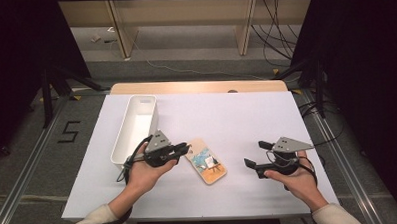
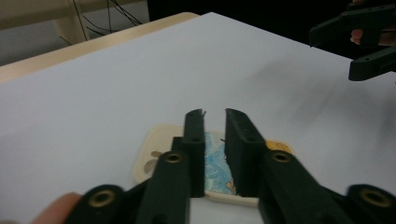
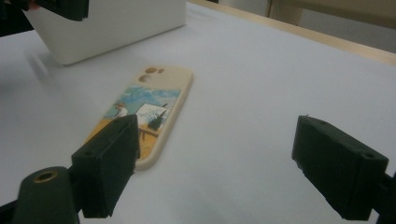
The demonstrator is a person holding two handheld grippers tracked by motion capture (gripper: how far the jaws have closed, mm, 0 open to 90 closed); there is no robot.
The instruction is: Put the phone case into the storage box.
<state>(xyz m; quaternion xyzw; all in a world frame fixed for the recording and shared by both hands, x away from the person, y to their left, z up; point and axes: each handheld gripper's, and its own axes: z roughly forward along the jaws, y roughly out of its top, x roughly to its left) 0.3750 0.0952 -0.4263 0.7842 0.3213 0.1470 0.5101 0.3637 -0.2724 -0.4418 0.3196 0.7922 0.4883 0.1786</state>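
A cream phone case with a painted picture on its back lies flat on the white table top, just left of the middle. My left gripper hovers at the case's far-left end. In the left gripper view the case shows through the narrow gap of the left gripper, which is open only slightly and holds nothing. My right gripper stands wide open to the right of the case and apart from it. In the right gripper view the case lies ahead of the right gripper, towards its left jaw.
A long white bin stands left of the case, behind my left hand, and appears again as the white bin in the right gripper view. The white sheet covers the wooden table. Cables and stand legs lie on the floor beyond.
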